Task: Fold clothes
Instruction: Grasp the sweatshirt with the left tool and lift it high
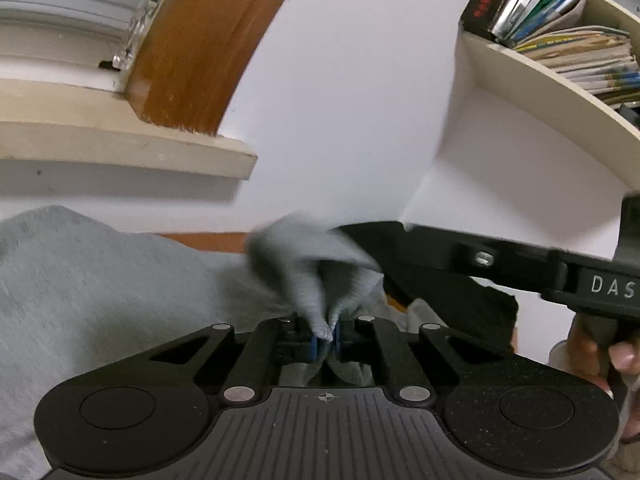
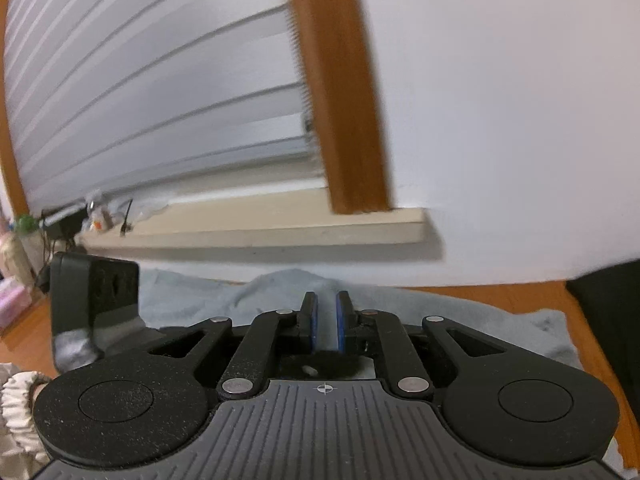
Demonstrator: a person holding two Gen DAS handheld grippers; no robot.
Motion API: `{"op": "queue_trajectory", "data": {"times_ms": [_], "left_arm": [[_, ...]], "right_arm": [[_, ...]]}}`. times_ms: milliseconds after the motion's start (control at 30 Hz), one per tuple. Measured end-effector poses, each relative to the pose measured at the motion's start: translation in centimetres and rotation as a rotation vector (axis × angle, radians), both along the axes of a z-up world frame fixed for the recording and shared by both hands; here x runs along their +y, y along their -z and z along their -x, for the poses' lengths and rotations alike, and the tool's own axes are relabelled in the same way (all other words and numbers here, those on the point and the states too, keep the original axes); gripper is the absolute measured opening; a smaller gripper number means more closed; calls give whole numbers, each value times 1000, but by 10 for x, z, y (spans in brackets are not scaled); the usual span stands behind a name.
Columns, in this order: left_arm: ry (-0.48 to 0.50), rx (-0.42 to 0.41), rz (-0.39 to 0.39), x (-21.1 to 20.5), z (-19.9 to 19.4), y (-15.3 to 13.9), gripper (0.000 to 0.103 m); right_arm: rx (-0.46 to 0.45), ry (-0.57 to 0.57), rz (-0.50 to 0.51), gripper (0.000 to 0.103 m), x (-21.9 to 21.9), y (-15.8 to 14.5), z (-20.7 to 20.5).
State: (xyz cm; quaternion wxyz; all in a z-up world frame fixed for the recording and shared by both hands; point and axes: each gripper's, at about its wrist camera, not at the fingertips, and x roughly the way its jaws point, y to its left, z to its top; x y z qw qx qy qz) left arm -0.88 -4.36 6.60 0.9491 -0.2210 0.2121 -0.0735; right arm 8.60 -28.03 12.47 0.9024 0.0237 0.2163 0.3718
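A: Grippers?
B: Two. Left gripper (image 1: pixel 326 336) clamped tight on a pinched fold of cloth, both blue pads (image 1: pixel 315 344) pressing it. Right gripper (image 2: pixel 325 320) with a narrow slit between its two pads, pale grey showing through the slit. Pinching or just in front of cloth: cannot tell.

A: Clothes?
B: One grey garment (image 1: pixel 100 300) for sure. Spread over the wooden table (image 2: pixel 500 298), running from far left across to the right edge. One bunched ridge (image 1: pixel 304 248) lifted off the rest, just ahead of the left gripper and right at the tip of the right gripper; blurred there. Something black (image 2: pixel 608 320) at the far right too, one patch, unclear what.

A: Hands?
B: One in view, the right hand (image 1: pixel 592 348), wrapped round the right gripper's handle. Left hand out of frame.

A: Grippers close together?
B: Yes, near each other, right one coming in from the side across the left wrist view. Both tilted slightly down toward the cloth.

A: Background?
B: One window blind (image 2: pixel 140 100), one brown frame post (image 2: pixel 340 100), one beige sill (image 2: pixel 260 226), small clutter at its far left end. One shelf (image 1: pixel 540 72) at upper right, stacked with books and papers, too many to count.
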Motion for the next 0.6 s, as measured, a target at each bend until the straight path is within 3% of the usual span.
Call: {"op": "queue_trajectory", "data": {"times_ms": [67, 100, 233, 367, 600], "left_arm": [[0, -17, 55, 13, 6, -9, 8], [1, -29, 85, 19, 9, -15, 8], [2, -105, 102, 35, 22, -56, 8], [-7, -183, 120, 47, 41, -100, 8], [-27, -274, 91, 58, 80, -157, 8]], "right_arm": [[-21, 47, -33, 36, -25, 7, 5], [-32, 70, -50, 37, -37, 11, 8], [19, 123, -52, 36, -80, 44, 19], [48, 130, 20, 35, -96, 73, 34], [96, 41, -34, 35, -94, 86, 52]]}}
